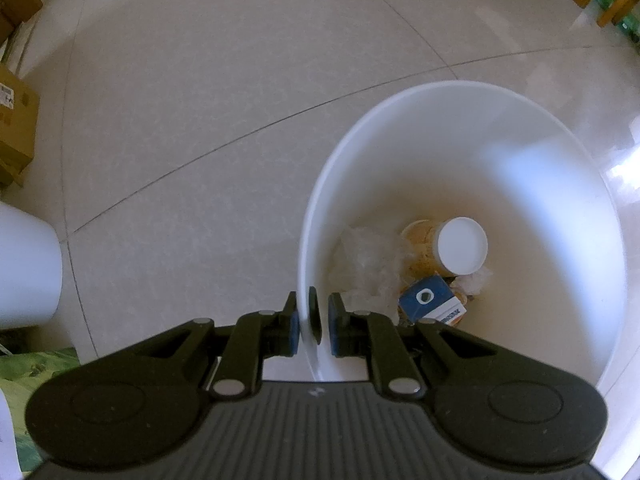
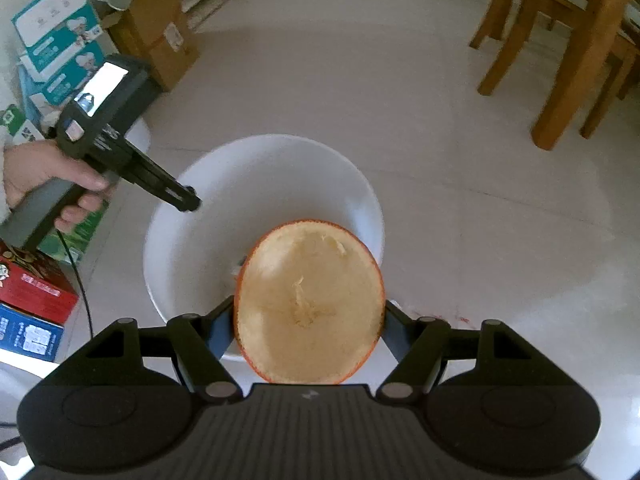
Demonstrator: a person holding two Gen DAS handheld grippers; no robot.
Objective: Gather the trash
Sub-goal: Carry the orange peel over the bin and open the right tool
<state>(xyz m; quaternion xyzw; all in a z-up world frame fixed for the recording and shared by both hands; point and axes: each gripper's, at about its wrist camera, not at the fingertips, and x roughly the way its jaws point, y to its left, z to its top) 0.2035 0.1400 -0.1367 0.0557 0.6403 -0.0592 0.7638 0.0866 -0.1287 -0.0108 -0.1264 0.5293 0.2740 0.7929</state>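
Observation:
A white trash bin (image 1: pixel 520 128) stands on the tiled floor. My left gripper (image 1: pixel 314 320) points down and is shut on the bin's near rim. Inside lie a white-lidded cup (image 1: pixel 462 246), a blue carton (image 1: pixel 430 298) and crumpled clear plastic (image 1: pixel 368 264). In the right wrist view my right gripper (image 2: pixel 308 320) is shut on a hollow orange peel half (image 2: pixel 308 300), pale inside up, held above the near edge of the bin (image 2: pixel 260 168). A hand holds the left gripper (image 2: pixel 190 200) at the bin's left rim.
Cardboard boxes (image 1: pixel 16 120) and a white container (image 1: pixel 24 264) stand left of the bin. Printed cartons (image 2: pixel 56 32), a red box (image 2: pixel 36 284) and a brown box (image 2: pixel 160 28) line the left side. Wooden chair legs (image 2: pixel 568 60) stand at the far right.

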